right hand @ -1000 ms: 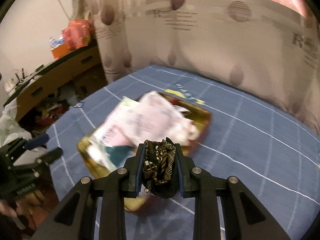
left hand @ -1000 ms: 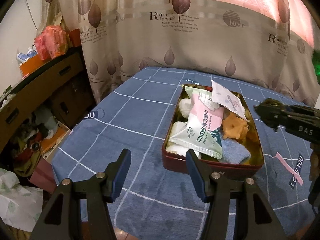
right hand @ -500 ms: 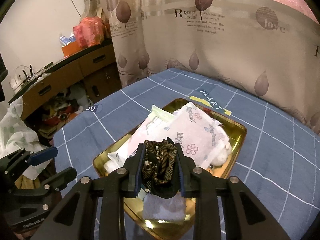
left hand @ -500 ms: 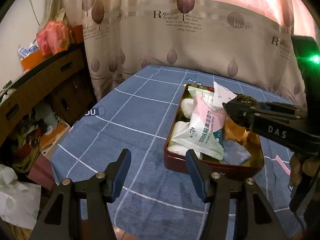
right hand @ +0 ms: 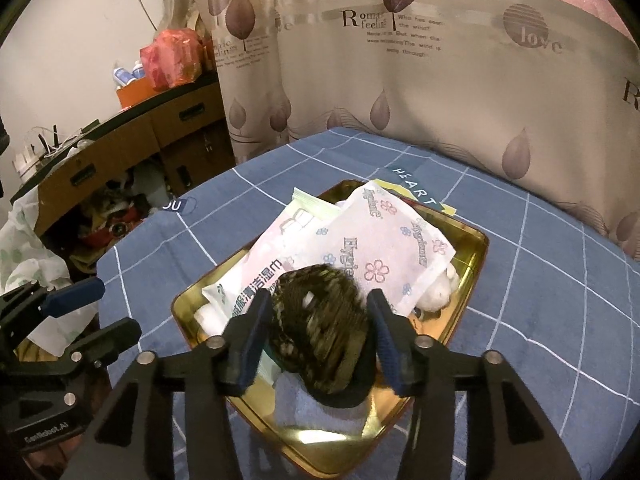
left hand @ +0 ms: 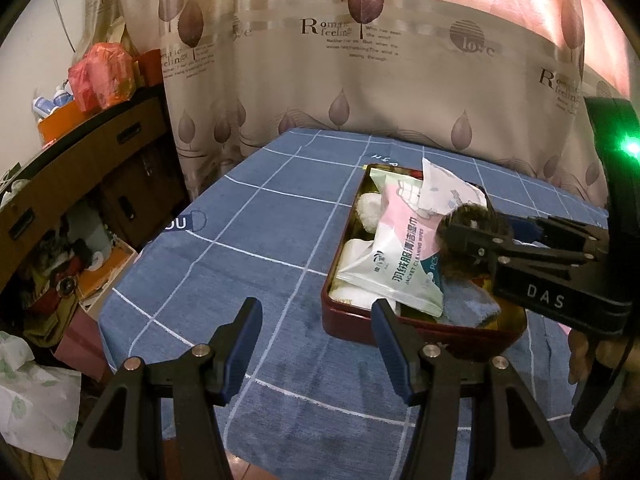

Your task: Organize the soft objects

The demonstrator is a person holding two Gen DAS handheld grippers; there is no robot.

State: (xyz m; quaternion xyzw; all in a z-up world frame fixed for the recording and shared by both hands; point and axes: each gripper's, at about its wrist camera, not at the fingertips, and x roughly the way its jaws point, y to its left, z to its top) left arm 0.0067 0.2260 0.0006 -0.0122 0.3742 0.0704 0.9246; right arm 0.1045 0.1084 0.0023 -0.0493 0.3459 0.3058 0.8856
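The right claw (right hand: 316, 334) has just been opening its jaws, and the dark patterned fabric bundle (right hand: 320, 328) that it was pinching a second ago is now puffing out between the parted pads, slipping down over the near end of the gold tin tray (right hand: 476, 248). The bundle is landing on the wipes packet (right hand: 256, 280), so the drop looks nearly done. The left claw (left hand: 316, 344) is waiting wide and empty over the blue bench cloth (left hand: 248, 240), beside the tray's near corner.
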